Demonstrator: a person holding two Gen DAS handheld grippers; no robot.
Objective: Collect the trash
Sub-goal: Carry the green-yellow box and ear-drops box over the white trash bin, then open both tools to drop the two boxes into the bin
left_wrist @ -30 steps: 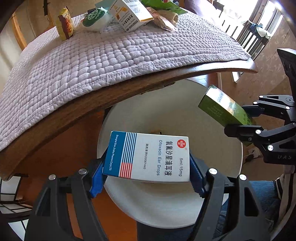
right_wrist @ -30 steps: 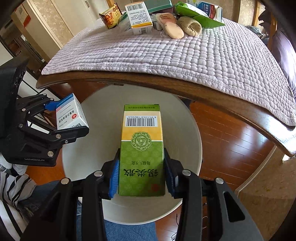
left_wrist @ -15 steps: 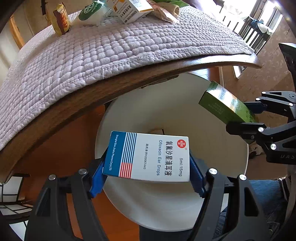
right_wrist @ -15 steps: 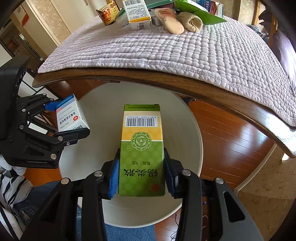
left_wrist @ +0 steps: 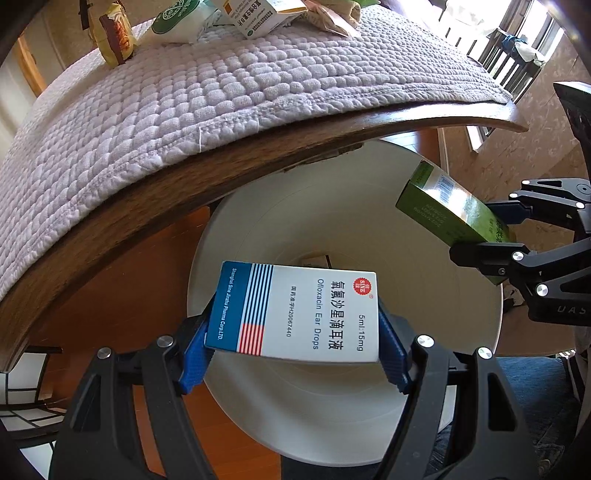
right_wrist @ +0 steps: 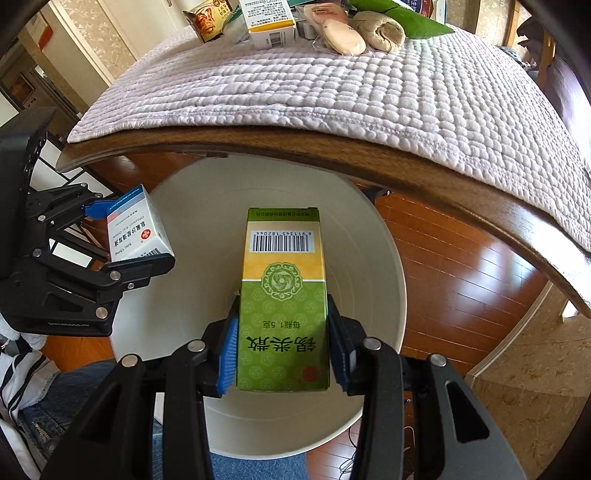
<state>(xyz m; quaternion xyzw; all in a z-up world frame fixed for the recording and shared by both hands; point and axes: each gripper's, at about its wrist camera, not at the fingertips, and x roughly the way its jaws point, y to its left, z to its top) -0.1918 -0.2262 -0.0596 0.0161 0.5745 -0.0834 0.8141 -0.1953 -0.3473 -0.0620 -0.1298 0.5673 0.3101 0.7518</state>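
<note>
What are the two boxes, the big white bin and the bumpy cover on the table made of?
White and blue box and green box: probably thin printed cardboard, with sharp folded edges and a slight sheen. White bin: looks like smooth moulded plastic, with faint rings inside. Bumpy cover: quilted fabric, matte, with puffy squares and a stitched hem. Table edge under it: dark varnished wood.

The bin (right_wrist: 369,229) is being kept on the floor, partly under the counter (right_wrist: 332,147) edge. The ear-drops box (left_wrist: 295,314) is being held above it, left of the tall box (right_wrist: 282,306). Packets (right_wrist: 343,35) are being left at the counter's far side.
</note>
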